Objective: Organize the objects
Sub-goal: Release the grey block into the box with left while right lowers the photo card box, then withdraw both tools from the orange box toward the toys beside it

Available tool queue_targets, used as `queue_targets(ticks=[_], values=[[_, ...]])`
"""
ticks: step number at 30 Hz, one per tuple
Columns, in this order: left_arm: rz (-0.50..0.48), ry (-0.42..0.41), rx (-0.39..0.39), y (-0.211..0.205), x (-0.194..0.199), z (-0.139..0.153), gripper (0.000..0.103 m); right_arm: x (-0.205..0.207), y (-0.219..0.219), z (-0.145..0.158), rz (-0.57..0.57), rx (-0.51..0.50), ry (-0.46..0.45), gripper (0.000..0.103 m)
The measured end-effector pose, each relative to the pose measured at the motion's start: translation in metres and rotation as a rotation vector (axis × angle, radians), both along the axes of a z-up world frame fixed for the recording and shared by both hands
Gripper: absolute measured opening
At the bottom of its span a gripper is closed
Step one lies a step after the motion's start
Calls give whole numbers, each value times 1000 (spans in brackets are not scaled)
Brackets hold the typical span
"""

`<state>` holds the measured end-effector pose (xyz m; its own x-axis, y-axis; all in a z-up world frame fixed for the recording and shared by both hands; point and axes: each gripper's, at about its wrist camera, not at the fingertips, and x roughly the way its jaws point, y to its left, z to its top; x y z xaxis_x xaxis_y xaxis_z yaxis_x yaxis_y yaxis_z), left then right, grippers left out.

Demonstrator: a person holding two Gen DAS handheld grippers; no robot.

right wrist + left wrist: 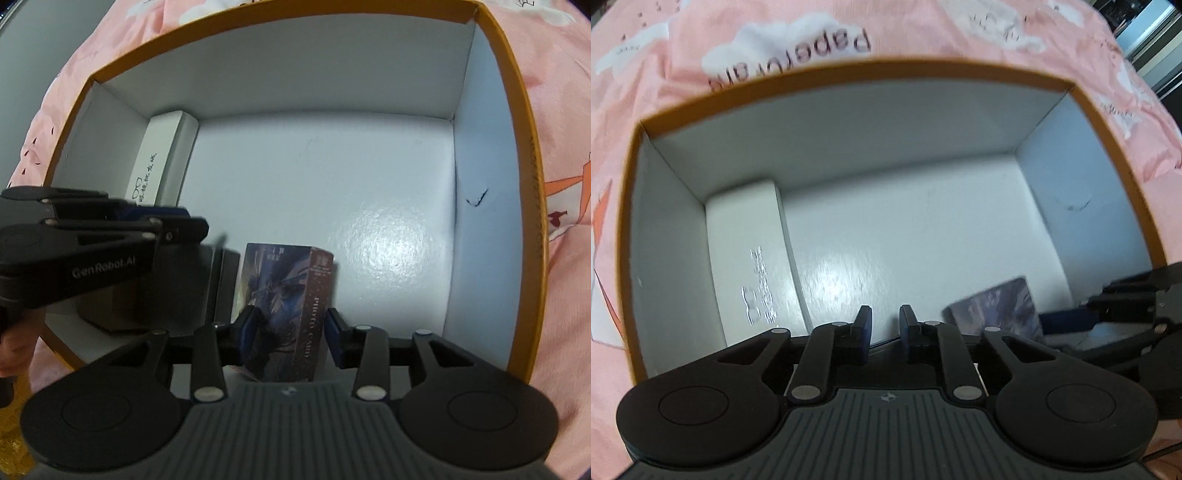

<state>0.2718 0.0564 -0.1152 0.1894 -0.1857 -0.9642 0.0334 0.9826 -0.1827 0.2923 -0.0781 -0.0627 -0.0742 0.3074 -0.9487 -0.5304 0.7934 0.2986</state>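
An open box with an orange rim (628, 206) (517, 110) and white inside lies on pink bedding. A long white box (750, 258) (159, 162) lies along its left wall. My right gripper (291, 332) is shut on a dark photo card box (284, 295), held upright inside the big box near its front; the card box also shows in the left wrist view (997, 310). My left gripper (885, 325) hovers over the big box's front, fingers slightly apart and empty; it shows at the left of the right wrist view (184, 225).
A dark flat object (177, 288) and something brown lie under the left gripper at the big box's front left. Pink printed bedding (849, 33) surrounds the box. A small black mark (476, 199) is on the right inner wall.
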Motion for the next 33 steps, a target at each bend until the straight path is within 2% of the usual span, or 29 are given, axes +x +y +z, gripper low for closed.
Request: queue_targets(ticks=[8,11,13,14,23,29,33], values=[[-17,4,18,2,-5,-2,16,-3,5,-2,53,-41,-5,46],[-23,4,55,2,-5,-3,16,-5,7,-2,78,-58,-10,52],[-12,4,57,3,-4,-4,16,-6,9,-3,90,-62,-9,49],[-9,2,50,4,-4,-4,16,-7,9,-3,91,-60,-3,45],[16,-42,40,10,-13,3,16,-13,14,-2,112,-19,19,34],[21,-47,43,8,-14,2,16,-18,17,0,135,-11,3,34],[38,-153,40,9,-26,21,16,-21,13,8,103,-10,-27,33]])
